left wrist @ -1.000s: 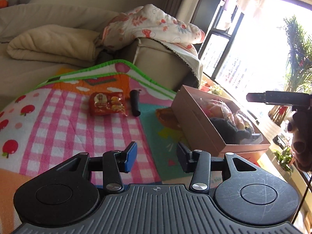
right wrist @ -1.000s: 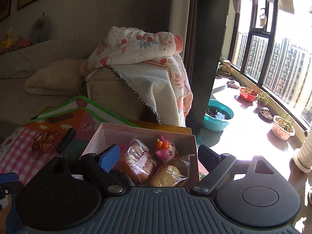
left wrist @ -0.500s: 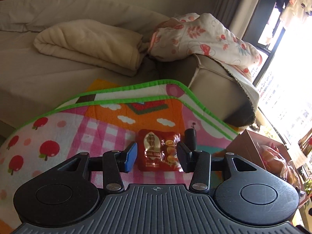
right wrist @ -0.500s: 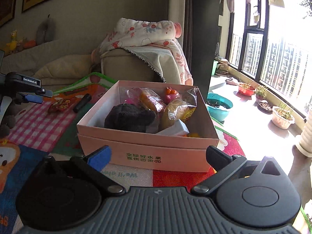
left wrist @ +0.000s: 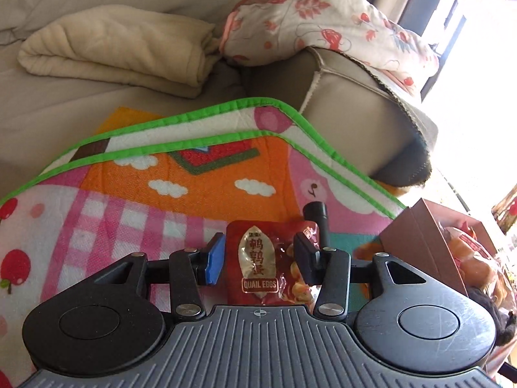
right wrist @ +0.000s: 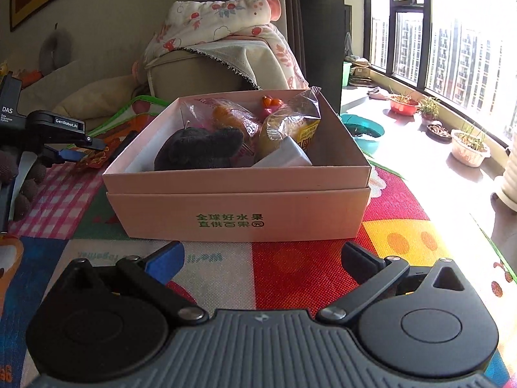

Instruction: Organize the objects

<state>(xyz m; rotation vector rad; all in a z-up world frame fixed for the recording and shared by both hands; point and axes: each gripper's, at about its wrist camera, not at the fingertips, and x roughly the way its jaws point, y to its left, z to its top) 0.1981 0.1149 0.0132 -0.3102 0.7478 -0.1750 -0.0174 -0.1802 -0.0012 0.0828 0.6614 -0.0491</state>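
A red quail-egg packet (left wrist: 258,262) lies on the play mat (left wrist: 135,194) between the open fingers of my left gripper (left wrist: 260,258); the fingers stand at its two sides and I cannot tell whether they touch it. A black marker (left wrist: 318,218) lies just beyond it. The pink cardboard box (right wrist: 239,207) holds wrapped buns, a dark plush, a small white box and a pink toy. My right gripper (right wrist: 261,258) is open and empty, low over the mat in front of the box. The left gripper (right wrist: 69,155) and packet (right wrist: 93,158) show at the left of the right wrist view.
A sofa (left wrist: 349,113) with a beige blanket (left wrist: 116,51) and a flowered quilt (left wrist: 323,22) stands behind the mat. The box's corner (left wrist: 420,239) is right of the left gripper. Plant pots (right wrist: 468,145) and a teal basin (right wrist: 365,132) stand by the window.
My left gripper has swung left from the box and come down around the quail-egg packet. My right gripper has drawn back and lowered in front of the box.
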